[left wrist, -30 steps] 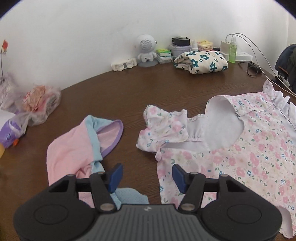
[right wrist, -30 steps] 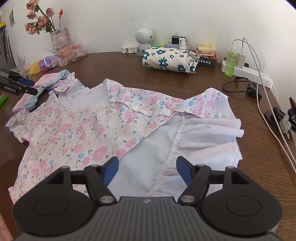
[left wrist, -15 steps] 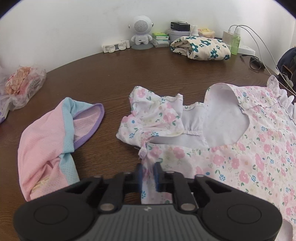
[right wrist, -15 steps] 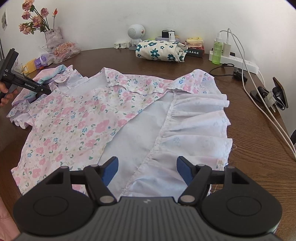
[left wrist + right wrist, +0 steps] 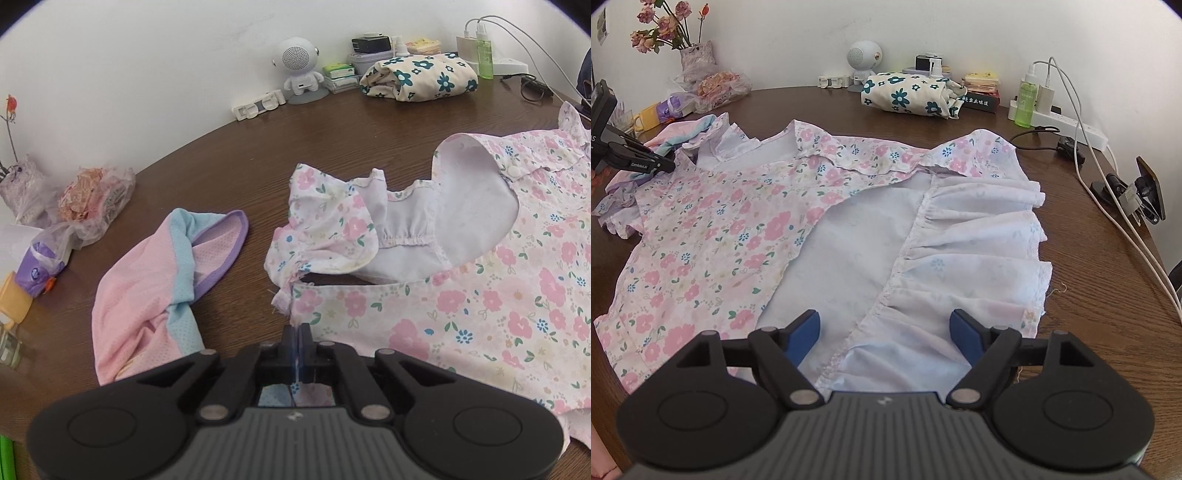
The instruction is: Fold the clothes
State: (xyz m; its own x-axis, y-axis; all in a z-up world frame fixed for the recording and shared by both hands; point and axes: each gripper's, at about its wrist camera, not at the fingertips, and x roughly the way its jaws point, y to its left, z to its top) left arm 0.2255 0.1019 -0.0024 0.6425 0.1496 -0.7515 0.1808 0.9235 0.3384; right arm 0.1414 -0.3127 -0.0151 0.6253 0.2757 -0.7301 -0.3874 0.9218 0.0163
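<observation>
A pink floral dress [image 5: 713,236] lies spread on the brown table [image 5: 1108,258], its white lining and ruffled hem [image 5: 960,266] turned up on the right. My left gripper [image 5: 296,341] is shut on the dress's side edge [image 5: 295,317] just below the crumpled sleeve [image 5: 325,229]. The right wrist view shows that left gripper [image 5: 670,164] at the dress's far left. My right gripper [image 5: 886,332] hangs open over the ruffled hem, nothing between its fingers.
A pink and blue mesh garment [image 5: 155,288] lies left of the dress. At the back stand a folded cream floral cloth [image 5: 908,94], a white robot speaker [image 5: 862,61], a green bottle [image 5: 1025,103], a power strip with cables [image 5: 1078,129], flowers [image 5: 665,29] and plastic bags [image 5: 85,206].
My left gripper closed from open onto the dress's side edge below the sleeve. My right gripper stayed open and shifted slightly over the hem.
</observation>
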